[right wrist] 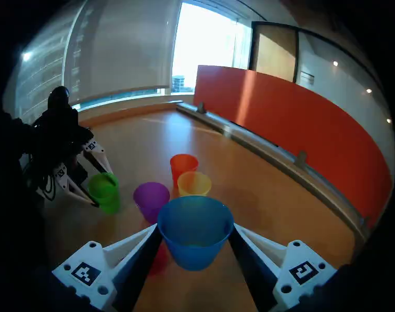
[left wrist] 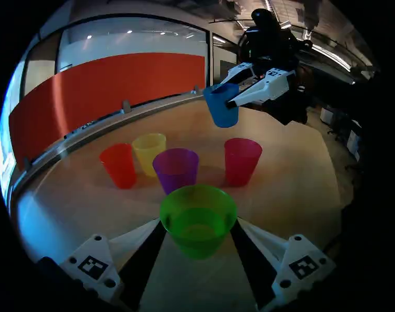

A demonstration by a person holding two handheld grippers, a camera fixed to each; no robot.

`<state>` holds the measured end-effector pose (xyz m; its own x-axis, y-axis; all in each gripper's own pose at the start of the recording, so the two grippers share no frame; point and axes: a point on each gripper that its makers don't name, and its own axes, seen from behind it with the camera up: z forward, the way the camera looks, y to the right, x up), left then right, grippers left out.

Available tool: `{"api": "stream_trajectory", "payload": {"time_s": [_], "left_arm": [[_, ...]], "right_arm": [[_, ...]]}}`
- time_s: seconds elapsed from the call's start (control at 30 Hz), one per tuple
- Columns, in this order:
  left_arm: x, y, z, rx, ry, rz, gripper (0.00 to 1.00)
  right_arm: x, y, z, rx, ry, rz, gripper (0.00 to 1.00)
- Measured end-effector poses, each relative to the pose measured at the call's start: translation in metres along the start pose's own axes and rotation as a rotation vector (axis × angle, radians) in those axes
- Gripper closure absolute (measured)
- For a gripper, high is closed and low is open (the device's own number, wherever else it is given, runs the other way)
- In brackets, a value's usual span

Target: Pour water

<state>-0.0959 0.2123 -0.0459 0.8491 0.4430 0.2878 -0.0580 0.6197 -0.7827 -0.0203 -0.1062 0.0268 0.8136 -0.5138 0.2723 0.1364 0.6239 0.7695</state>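
left gripper [left wrist: 199, 231] fingers clamp the translucent green plastic cup [left wrist: 198, 216] low near the wooden desk [left wrist: 291, 171]; right gripper [right wrist: 195, 244] fingers clamp the translucent blue plastic cup [right wrist: 195, 229], raised higher; to pour well, bring one rim just over the other's mouth and tilt slowly; no readable writing, just square black-and-white markers [left wrist: 92, 267] on the fingers

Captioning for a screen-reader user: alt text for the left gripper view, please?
The left claw grips a green cup up close. Beyond it a purple cup, red cup, yellow cup and pink cup stand on a table, and the right claw holds a blue cup aloft.
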Motion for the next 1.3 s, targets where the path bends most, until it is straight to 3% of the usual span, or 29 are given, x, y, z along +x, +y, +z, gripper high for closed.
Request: {"api": "stream_trajectory", "payload": {"time_s": [1.3], "left_arm": [[-0.019, 0.007, 0.003, -0.038, -0.089, 0.017, 0.15]], "right_arm": [[-0.006, 0.004, 0.002, -0.002, -0.006, -0.011, 0.10]]}}
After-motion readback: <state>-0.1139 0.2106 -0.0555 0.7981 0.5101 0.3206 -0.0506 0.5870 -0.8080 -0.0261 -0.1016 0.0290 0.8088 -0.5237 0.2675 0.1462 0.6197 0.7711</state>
